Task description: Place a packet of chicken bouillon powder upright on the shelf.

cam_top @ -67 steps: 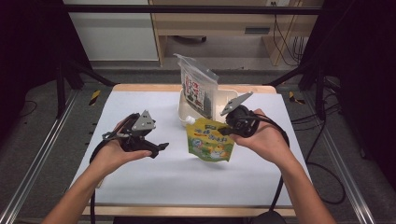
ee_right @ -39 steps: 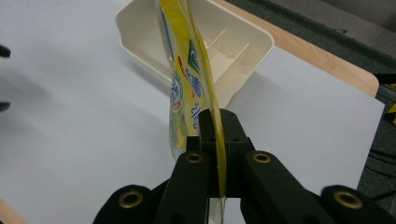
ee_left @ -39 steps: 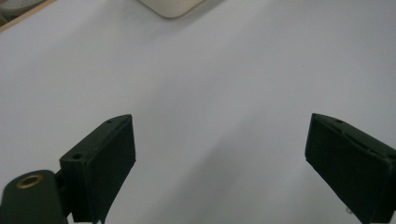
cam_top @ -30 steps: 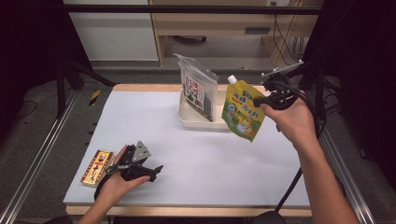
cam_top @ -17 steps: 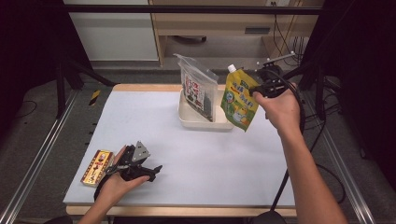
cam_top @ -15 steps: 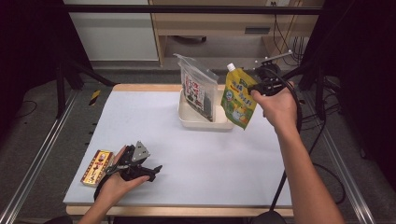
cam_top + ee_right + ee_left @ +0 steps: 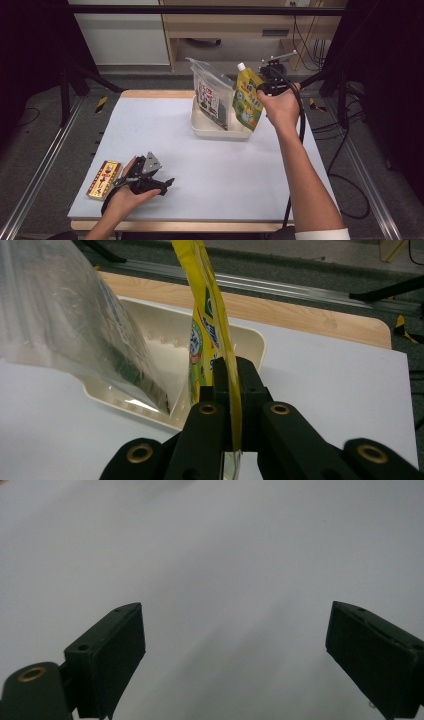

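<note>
Carried further toward the far edge than a second ago: yellow spout pouch [image 7: 247, 97], now hanging over the cream tray [image 7: 220, 133] just beside the clear printed bag [image 7: 212, 95] that stands in it. Pinched flat at its edge by the right gripper [image 7: 261, 90], jaws pressed together on the film. Unmoved near the front left corner: left gripper [image 7: 167, 182], lying low on the tabletop [image 7: 150, 130] with jaws spread wide and nothing between them, just beside a small flat packet [image 7: 105, 179].

Pale grey-white tabletop with a wooden rim, ringed by metal rails, dark floor, cables at the right and light wooden furniture behind.

Seen along the right gripper's jaws: pouch [image 7: 212, 335] edge-on, thin as a blade, tray wall [image 7: 250, 347] right behind it, bag [image 7: 65, 315] leaning at the left. Seen from the left gripper [image 7: 235, 655]: bare pale surface between two black pads [image 7: 122, 655].
</note>
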### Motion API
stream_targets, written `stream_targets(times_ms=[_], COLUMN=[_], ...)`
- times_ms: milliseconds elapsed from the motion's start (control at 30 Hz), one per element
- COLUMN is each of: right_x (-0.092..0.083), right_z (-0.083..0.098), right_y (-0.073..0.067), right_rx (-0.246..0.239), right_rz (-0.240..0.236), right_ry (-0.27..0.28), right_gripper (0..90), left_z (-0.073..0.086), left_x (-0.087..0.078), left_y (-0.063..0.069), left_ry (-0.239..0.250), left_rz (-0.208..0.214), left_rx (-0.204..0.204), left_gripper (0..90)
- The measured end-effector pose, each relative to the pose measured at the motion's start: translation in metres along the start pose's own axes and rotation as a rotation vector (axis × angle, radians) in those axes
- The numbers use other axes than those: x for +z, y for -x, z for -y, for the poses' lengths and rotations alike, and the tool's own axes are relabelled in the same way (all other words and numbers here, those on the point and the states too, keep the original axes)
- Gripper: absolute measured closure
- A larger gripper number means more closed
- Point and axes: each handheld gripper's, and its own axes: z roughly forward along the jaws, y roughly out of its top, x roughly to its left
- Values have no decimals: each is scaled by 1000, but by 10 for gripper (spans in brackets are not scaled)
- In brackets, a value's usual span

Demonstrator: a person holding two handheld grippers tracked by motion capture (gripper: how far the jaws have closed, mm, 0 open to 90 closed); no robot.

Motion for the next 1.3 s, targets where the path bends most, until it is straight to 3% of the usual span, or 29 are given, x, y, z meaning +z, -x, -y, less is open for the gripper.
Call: stream_targets(times_ms=[367, 1067, 1300], right_x=[21, 37, 49], right_z=[-10, -22, -17], right_y=[-5, -23, -20], right_rx=[42, 81, 111], right_rz=[35, -4, -19], right_ry=[-32, -33, -30], right_gripper=[900, 900, 900], left_z=[0, -2, -2], left_x=[1, 2, 3], left_y=[2, 2, 3], left_ry=[3, -6, -4], left_rz=[2, 9, 8], left_rx=[0, 12, 12], left_gripper=[90, 90, 90])
